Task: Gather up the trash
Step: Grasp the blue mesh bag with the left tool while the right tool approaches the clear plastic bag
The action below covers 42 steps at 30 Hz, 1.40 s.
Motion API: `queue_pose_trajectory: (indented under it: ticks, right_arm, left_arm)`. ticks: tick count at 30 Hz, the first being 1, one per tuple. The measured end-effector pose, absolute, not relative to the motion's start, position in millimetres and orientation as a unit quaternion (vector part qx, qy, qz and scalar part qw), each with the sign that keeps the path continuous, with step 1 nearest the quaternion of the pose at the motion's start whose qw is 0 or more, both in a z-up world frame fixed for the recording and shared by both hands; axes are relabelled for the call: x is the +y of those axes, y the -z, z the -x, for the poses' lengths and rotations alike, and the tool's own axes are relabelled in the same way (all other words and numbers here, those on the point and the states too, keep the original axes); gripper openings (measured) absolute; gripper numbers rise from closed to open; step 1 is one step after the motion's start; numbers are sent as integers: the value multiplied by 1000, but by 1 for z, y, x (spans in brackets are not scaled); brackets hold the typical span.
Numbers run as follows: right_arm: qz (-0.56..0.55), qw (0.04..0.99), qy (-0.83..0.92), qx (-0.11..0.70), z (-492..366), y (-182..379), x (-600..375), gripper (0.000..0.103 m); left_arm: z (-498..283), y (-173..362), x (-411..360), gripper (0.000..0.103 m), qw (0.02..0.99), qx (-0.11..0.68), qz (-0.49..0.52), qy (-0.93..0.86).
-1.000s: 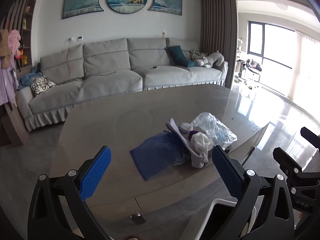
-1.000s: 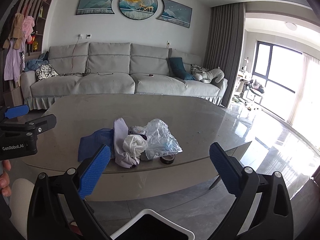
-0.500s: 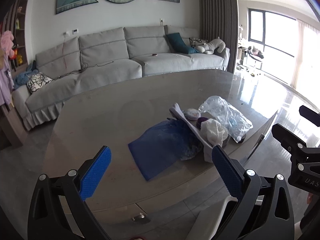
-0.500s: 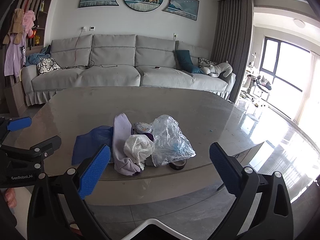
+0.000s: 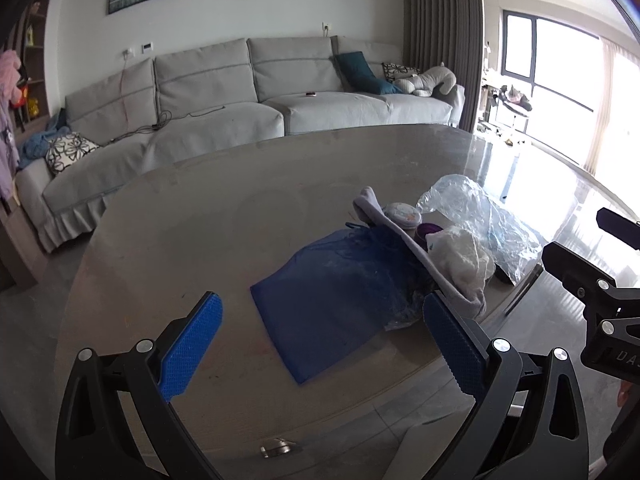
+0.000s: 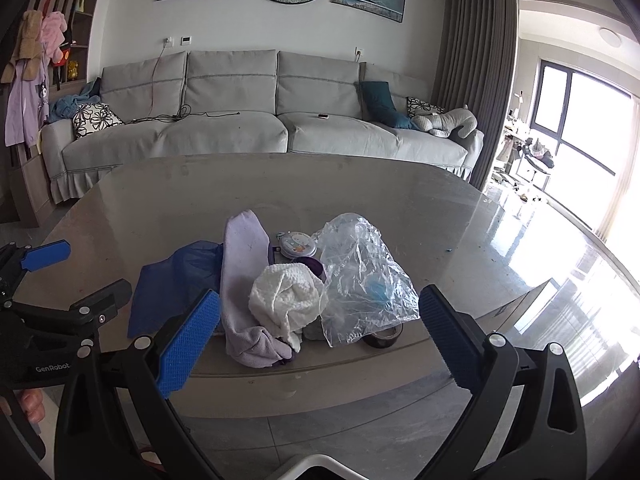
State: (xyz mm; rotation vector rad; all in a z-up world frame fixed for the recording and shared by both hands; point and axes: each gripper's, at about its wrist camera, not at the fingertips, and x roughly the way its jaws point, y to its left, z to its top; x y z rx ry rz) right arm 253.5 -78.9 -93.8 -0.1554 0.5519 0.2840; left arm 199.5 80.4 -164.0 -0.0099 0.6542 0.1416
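A heap of trash lies near the front edge of the grey table: a blue mesh bag, a lilac sock, a crumpled white tissue, a clear plastic bag, a small round tin and a dark tape roll. My left gripper is open, hovering just short of the blue bag. My right gripper is open too, facing the tissue and plastic bag from the table's front edge. Neither holds anything.
A long grey sofa with cushions stands behind the table. A white bin rim shows below the right gripper. Shelves with clothes are at the left, bright windows and glossy floor at the right. A hand holds the left gripper.
Both grippers have come closer to the table and the trash heap, which now looks larger and nearer. Both stay open with nothing taken hold of.
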Motion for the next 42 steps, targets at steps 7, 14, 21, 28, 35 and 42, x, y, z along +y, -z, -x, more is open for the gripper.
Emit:
queue_pose_trajectory:
  ticks: [7, 14, 21, 28, 35, 42]
  right_arm:
    - [80, 946, -141, 282, -267, 109, -69, 99]
    - [85, 944, -143, 285, -276, 118, -60, 99]
    - [80, 947, -135, 280, -277, 119, -66, 99]
    - [68, 949, -132, 278, -275, 120, -72, 99]
    - [95, 949, -127, 273, -274, 122, -64, 99]
    - [97, 948, -125, 275, -273, 123, -62, 99]
  left_arm:
    - [-220, 192, 84, 99, 937, 342, -11, -74]
    - [-239, 220, 89, 99, 926, 369, -1, -78]
    - [-228, 223, 63, 99, 932, 356, -40, -52]
    - [-258, 242, 68, 99, 918, 385, -44, -86]
    - [-272, 254, 75, 63, 907, 413, -22, -79]
    - [-268, 257, 72, 0, 911, 411, 2, -41]
